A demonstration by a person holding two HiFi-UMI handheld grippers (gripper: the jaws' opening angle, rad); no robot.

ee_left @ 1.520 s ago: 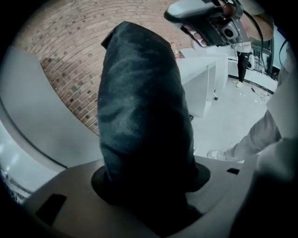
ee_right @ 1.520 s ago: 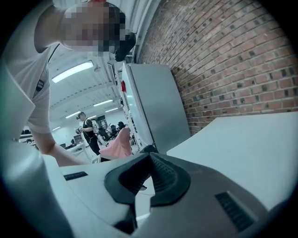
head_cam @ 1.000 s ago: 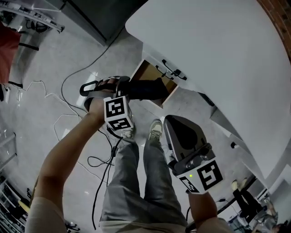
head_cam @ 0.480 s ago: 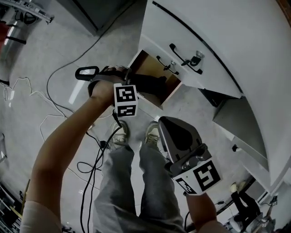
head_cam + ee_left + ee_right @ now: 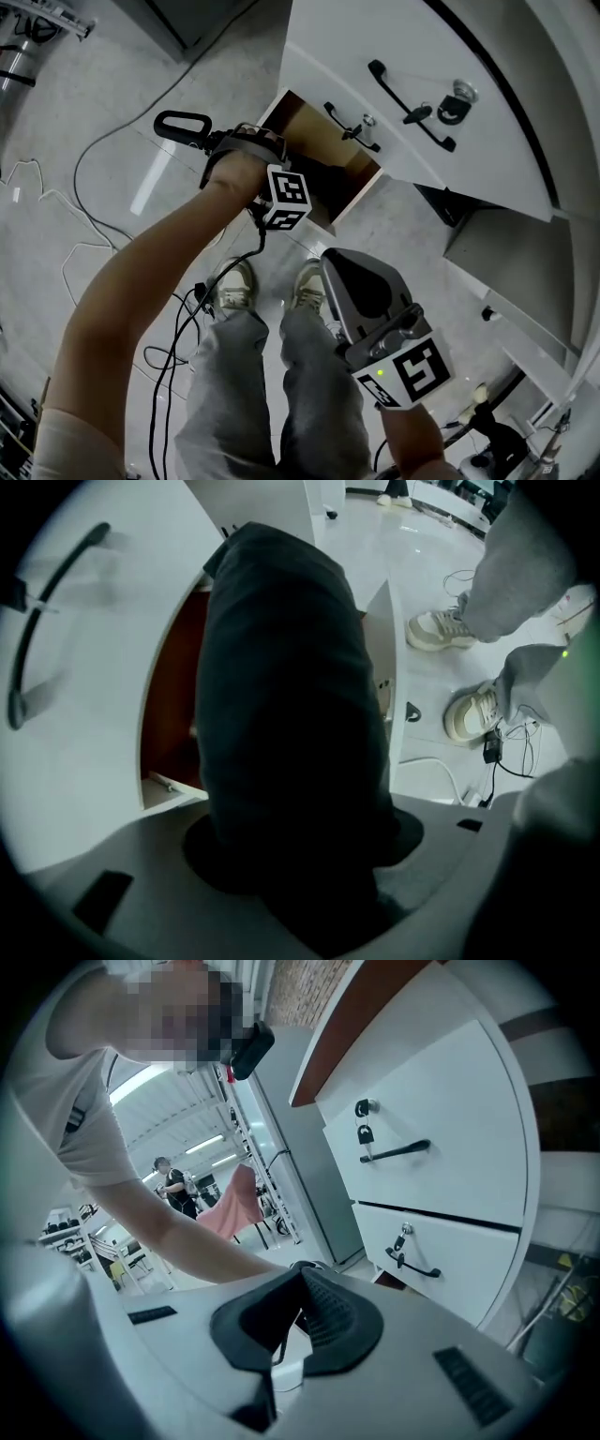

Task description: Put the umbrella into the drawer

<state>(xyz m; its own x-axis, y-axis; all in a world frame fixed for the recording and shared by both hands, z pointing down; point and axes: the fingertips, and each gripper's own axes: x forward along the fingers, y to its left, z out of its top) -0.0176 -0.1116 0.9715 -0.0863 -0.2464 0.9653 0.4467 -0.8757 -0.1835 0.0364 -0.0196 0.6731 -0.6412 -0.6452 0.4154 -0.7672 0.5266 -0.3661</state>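
Observation:
A folded black umbrella (image 5: 281, 705) fills the middle of the left gripper view, with my left gripper (image 5: 292, 860) shut on its near end. The umbrella points steeply down at the open bottom drawer (image 5: 173, 691), whose inside is brown wood. In the head view the left hand and its marker cube (image 5: 286, 195) hover at the drawer's (image 5: 300, 122) front edge, and the umbrella's dark far end (image 5: 326, 180) reaches inside it. My right gripper (image 5: 296, 1316) is shut with nothing in it, held low over the person's legs (image 5: 370, 298).
White drawer fronts with black handles (image 5: 410, 92) and a lock with a key (image 5: 457, 94) rise above the open drawer. The person's shoes (image 5: 234, 283) stand just before it. Cables (image 5: 178, 347) trail over the grey floor at the left.
Both hands have sunk. The left gripper has tipped downward and carried the umbrella from above the drawer's front into its opening. The right gripper stays shut.

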